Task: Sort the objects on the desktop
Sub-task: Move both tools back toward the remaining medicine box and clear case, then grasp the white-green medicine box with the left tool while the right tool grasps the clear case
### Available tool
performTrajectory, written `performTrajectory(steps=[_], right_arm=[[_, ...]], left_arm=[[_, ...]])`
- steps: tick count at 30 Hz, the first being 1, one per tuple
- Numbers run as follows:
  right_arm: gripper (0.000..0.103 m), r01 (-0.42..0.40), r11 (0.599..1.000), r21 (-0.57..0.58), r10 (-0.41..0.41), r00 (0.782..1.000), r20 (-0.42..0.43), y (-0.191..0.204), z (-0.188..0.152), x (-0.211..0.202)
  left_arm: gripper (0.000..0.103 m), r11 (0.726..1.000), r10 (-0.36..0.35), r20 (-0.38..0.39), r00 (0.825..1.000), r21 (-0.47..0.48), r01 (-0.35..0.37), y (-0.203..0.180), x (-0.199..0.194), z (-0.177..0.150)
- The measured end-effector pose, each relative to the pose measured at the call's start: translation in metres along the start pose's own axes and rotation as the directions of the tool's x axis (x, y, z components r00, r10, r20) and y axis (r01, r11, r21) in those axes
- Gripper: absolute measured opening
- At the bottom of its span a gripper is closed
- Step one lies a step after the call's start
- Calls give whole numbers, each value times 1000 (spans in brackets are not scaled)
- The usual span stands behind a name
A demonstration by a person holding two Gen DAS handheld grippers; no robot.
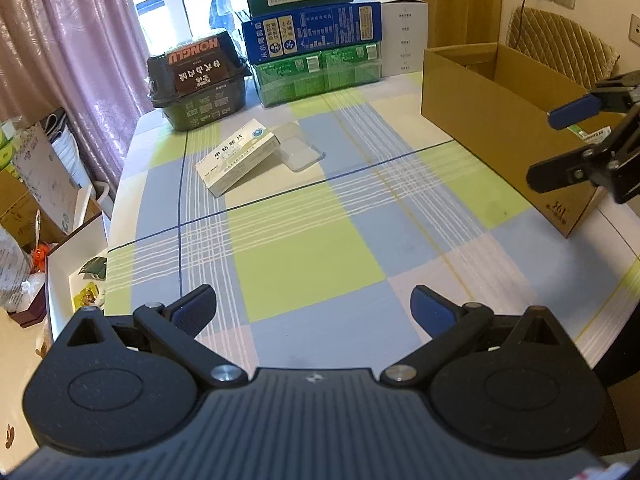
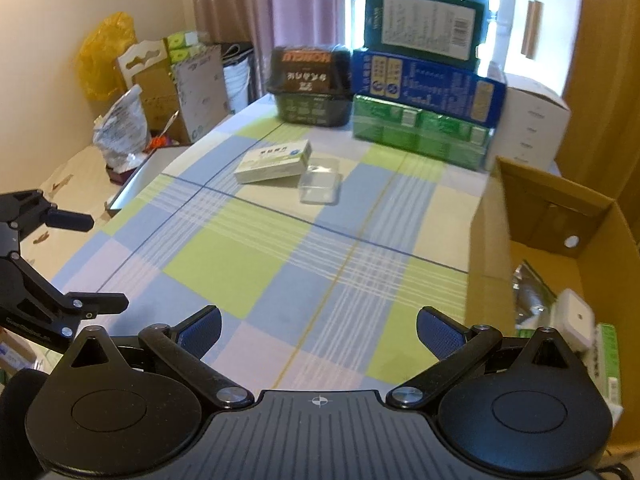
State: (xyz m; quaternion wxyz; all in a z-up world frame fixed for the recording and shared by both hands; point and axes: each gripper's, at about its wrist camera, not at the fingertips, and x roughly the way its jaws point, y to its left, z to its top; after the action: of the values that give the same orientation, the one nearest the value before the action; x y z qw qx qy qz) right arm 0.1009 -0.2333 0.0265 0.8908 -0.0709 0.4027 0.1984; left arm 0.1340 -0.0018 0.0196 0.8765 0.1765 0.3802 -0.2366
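The checked surface (image 1: 304, 264) fills both views, with the open cardboard box (image 1: 492, 120) at about two o'clock of the left wrist view and three to four o'clock of the right wrist view. Some sorted items already lie in it. Stacked cartons (image 1: 316, 36) and a dark tub (image 1: 196, 80) stand at twelve o'clock along the far edge.

Two things are left to sort, near eleven to twelve o'clock in both views: a white medicine box (image 1: 238, 156) resting tilted on the corner of a clear plastic case (image 1: 300, 150), the two touching.

The risk, as I judge it, lies in that overlap. Taking the case first would tip the medicine box off it; closing on the box at a slant could drag the case along or push both toward the tub. The case is thin and see-through, so a grip may slide over its edge.

The left tool (image 1: 314, 308) hovers level over the near surface, spread wide and empty. The right tool (image 2: 318, 328) is likewise wide apart and empty, beside the box wall.
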Motion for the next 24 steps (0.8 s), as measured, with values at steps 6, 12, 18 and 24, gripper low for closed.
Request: performTrajectory(steps=[6, 12, 18, 24], right_arm=[[101, -7, 999, -32, 6, 1000, -30, 3, 13, 29], [101, -19, 998, -58, 16, 999, -43, -2, 39, 66], [101, -36, 996, -86, 33, 999, -37, -7, 71, 109], [101, -43, 993, -108, 37, 998, -57, -16, 94, 155]], left_arm=[[102, 998, -23, -18, 1000, 53, 24, 19, 21, 6], [102, 987, -11, -24, 1000, 163, 15, 44, 53, 20], [102, 959, -13, -7, 1000, 283, 15, 71, 90, 42], [102, 953, -29, -8, 1000, 302, 30, 94, 127, 61]])
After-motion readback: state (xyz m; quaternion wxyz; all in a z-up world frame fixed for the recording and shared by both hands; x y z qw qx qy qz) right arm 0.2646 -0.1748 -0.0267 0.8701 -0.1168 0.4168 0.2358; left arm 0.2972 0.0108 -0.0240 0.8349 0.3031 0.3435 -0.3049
